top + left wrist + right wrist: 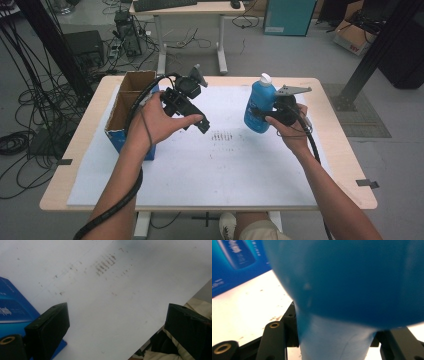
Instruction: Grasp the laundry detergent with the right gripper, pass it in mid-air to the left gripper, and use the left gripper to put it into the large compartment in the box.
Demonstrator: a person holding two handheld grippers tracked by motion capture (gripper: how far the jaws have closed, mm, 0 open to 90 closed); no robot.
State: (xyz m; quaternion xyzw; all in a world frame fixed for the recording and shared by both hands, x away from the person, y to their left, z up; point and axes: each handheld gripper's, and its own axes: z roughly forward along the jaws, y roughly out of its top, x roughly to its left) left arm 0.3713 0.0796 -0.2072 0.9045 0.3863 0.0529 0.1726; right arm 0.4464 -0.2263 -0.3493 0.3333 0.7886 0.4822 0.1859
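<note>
Two bare forearms come up from the bottom of the high view, and each hand holds black tongs over a white sheet (200, 170) on a pale wooden table (345, 165). At the right of the middle, the right hand (292, 132) holds the right gripper (261, 114), and its jaws are closed on a blue bottle (260, 105) with a white cap. The bottle stands nearly upright above the sheet, with its cap toward the top of the frame. In the right gripper view the blue bottle (352, 280) is very close and blurry across the top and right, and it sits between the two black jaws at the bottom. At the left of the middle in the high view, the left hand (155, 122) holds the left gripper (202, 125) tipped down toward the sheet. In the left gripper view the left gripper (117, 332) has its jaws wide apart with nothing between them, just the white sheet (112, 302) with some small brown marks (106, 263) near the top. An open cardboard box (131, 107) with blue sides sits at the left edge of the sheet, just beside the left hand. Its blue side (12, 306) shows at the left edge of the left gripper view, and a blue printed side (234, 262) fills the upper left of the right gripper view. A thick black cable (120, 200) runs down along the left arm.
</note>
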